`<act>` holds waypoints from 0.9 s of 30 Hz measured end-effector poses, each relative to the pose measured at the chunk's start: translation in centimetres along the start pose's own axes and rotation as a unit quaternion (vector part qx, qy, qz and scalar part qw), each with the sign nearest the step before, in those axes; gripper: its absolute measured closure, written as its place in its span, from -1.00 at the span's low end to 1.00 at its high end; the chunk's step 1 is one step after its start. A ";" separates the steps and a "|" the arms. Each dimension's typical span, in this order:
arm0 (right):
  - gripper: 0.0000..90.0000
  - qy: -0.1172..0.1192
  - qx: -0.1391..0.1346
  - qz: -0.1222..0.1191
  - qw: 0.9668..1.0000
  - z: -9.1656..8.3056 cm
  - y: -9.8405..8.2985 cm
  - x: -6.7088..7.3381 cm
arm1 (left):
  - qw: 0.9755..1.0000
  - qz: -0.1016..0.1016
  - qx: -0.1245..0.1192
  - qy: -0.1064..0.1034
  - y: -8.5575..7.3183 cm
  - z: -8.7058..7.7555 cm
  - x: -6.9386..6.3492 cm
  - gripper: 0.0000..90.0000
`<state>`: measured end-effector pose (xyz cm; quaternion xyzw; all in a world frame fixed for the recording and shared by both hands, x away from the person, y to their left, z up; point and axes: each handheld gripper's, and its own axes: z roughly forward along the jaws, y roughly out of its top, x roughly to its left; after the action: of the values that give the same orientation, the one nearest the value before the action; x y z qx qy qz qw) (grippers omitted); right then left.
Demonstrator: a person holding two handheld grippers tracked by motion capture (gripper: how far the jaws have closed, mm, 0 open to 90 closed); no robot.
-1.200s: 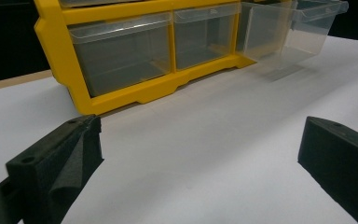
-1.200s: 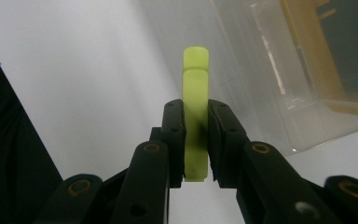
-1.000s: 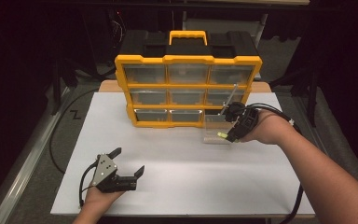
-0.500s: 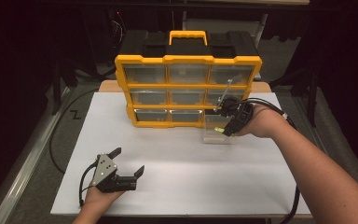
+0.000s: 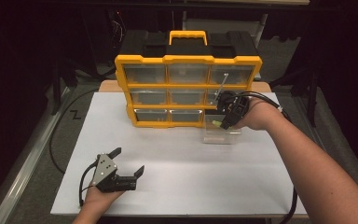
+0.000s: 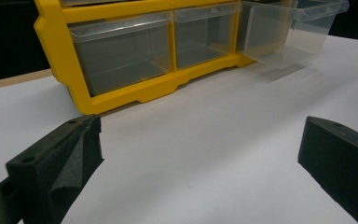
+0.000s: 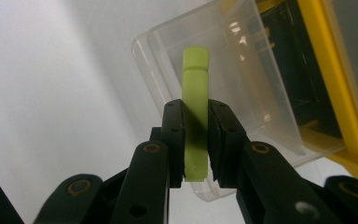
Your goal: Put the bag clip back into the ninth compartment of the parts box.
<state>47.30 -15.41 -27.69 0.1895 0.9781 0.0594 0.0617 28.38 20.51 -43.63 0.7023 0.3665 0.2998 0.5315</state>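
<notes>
While the left gripper [image 5: 121,169] rests idle near the counter's [image 5: 177,154] near edge toward its left corner, its jaws stand wide apart with nothing between them, pointing across the bare white surface toward the yellow drawer cabinet [image 5: 186,60] at the far edge. Farther out, toward the right edge, the right gripper [image 5: 223,122] has its jaws pinched almost together on a pale green strip [image 7: 195,116], a slim flat piece held by its lower half. In the right gripper view the strip's long axis runs straight out along the jaws, with its free end sticking past the fingertips and lying over the open mouth of the clear plastic drawer [image 7: 242,88]. That drawer sits pulled out on the counter just in front of the cabinet's bottom right slot, tipped somewhat, directly beyond and below the strip. The right hand is plainly the nearer one; the left is well apart from it. The coming move looks to turn on carrying the strip's tip over the drawer's rim before the jaws let go.
</notes>
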 end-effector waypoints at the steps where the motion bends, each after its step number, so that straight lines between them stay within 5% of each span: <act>1: 0.78 -0.001 0.000 0.000 1.000 0.0 0.1 -0.1 | 1.000 0.000 0.000 0.000 0.0 0.0 0.0 -0.99; 27: 0.78 -0.013 0.011 0.003 1.000 1.4 0.4 -1.0 | 1.000 0.002 0.001 -0.001 0.0 0.0 0.0 -0.99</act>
<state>48.56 -15.26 -28.89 0.1935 0.9774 0.0463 0.0721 28.36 20.54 -43.64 0.7040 0.3651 0.2994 0.5305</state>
